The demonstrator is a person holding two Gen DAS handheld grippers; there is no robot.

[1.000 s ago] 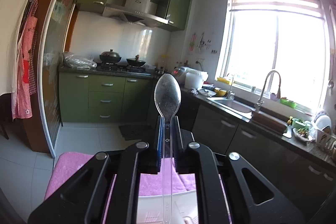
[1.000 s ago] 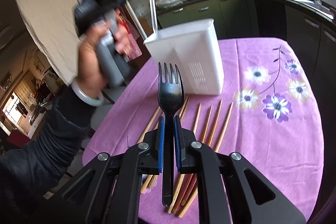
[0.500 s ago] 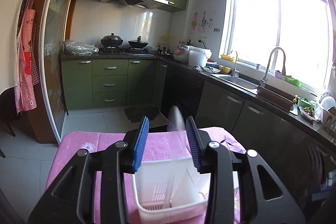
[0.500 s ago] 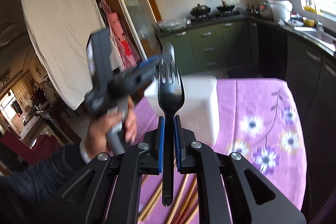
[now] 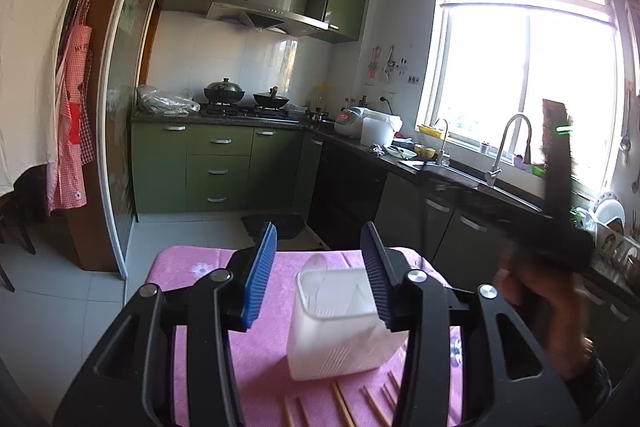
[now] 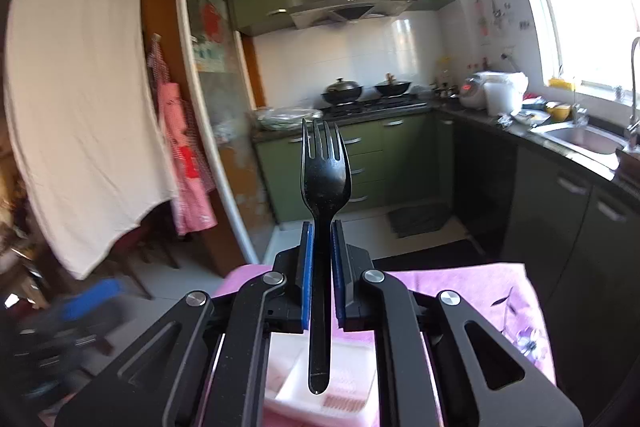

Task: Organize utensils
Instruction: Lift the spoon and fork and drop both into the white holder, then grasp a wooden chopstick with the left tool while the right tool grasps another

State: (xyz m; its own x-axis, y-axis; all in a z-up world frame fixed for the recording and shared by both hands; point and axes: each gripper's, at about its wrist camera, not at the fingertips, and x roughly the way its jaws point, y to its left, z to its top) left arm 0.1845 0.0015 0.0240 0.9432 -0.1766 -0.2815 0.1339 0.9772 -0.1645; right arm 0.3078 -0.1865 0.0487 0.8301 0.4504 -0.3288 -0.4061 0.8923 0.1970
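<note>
Left wrist view: my left gripper [image 5: 320, 267] stands wide open and holds nothing, its blue pads [image 5: 262, 269] framing the white utensil holder [image 5: 340, 323] at lower centre of the frame. A clear spoon [image 5: 318, 263] stands inside it, bowl up above the far rim, so I judge that piece done. The holder sits on the pink tablecloth [image 5: 200, 267], and several wooden chopsticks [image 5: 344, 407] lie loose along the bottom edge, not yet sorted. At far right my right hand [image 5: 540, 311] is a dark blur.

Right wrist view: my right gripper [image 6: 320, 259] is clamped on the black plastic fork [image 6: 324, 179], tines up at the centre of the frame, handle tip hanging over the holder's open top [image 6: 288, 379] at bottom centre (whether it is inside the rim I cannot tell). The fork remains to be dropped in, then the chopsticks.
</note>
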